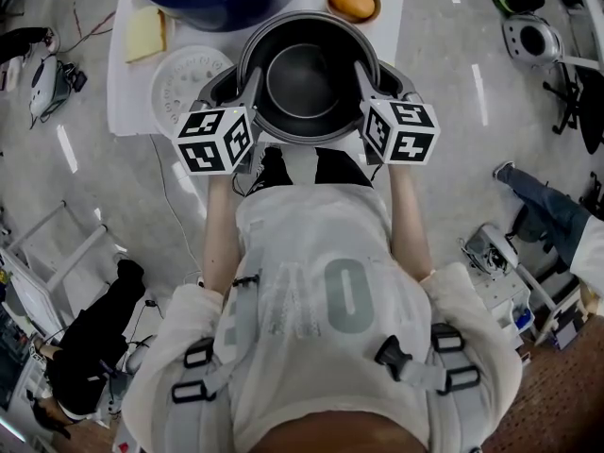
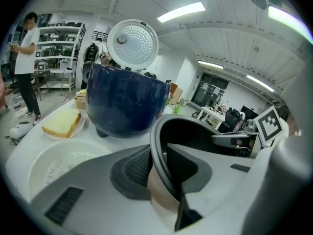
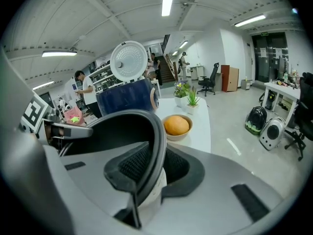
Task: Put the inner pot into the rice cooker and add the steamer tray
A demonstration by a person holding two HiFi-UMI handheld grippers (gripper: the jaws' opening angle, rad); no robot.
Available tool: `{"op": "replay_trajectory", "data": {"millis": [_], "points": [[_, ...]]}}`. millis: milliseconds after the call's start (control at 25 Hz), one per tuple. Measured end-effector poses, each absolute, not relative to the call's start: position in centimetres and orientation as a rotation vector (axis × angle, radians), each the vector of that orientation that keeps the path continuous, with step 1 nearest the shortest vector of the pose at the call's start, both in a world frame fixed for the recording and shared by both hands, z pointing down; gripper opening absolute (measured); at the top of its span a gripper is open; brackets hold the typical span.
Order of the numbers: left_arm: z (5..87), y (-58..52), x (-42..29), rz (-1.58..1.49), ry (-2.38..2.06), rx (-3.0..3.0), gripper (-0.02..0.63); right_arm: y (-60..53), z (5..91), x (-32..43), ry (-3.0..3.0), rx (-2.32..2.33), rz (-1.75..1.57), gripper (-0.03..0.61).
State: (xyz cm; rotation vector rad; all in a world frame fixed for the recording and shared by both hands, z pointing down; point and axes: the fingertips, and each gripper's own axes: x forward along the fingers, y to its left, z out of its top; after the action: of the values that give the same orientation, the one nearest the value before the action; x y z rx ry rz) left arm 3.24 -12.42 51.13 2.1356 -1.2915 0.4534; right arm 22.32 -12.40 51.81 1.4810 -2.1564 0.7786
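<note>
A white table [image 1: 127, 102] fills the upper middle of the head view. A blue rice cooker [image 1: 236, 15] sits at its top edge. Below it, at centre, is the dark inner pot [image 1: 307, 83]. A white steamer tray [image 1: 184, 81] lies just left. The left gripper [image 1: 253, 83] and right gripper [image 1: 361, 75] each clamp the pot's rim.

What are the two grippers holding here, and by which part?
Both hold the inner pot by its rim. The left gripper clamps its left side and the right gripper the opposite side, each with one jaw inside and one outside.
</note>
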Motion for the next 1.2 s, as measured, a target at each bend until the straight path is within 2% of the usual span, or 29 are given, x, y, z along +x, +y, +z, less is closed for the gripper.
{"op": "replay_trajectory", "data": {"millis": [400, 800, 1200], "points": [[50.2, -12.0, 4.1, 0.464, -1.272, 2.152, 0.1, -12.3, 50.4, 23.1, -2.153, 1.471, 0.765, 0.081], [45.1, -12.5, 3.6, 0.391, -1.291, 2.253, 0.1, -12.3, 45.2, 22.6, -2.195, 1.537, 0.676, 0.081], [39.3, -13.2, 6.3, 0.294, -1.268, 2.399, 0.1, -12.2, 38.6, 25.3, -2.231, 1.67, 0.51, 0.078]]}}
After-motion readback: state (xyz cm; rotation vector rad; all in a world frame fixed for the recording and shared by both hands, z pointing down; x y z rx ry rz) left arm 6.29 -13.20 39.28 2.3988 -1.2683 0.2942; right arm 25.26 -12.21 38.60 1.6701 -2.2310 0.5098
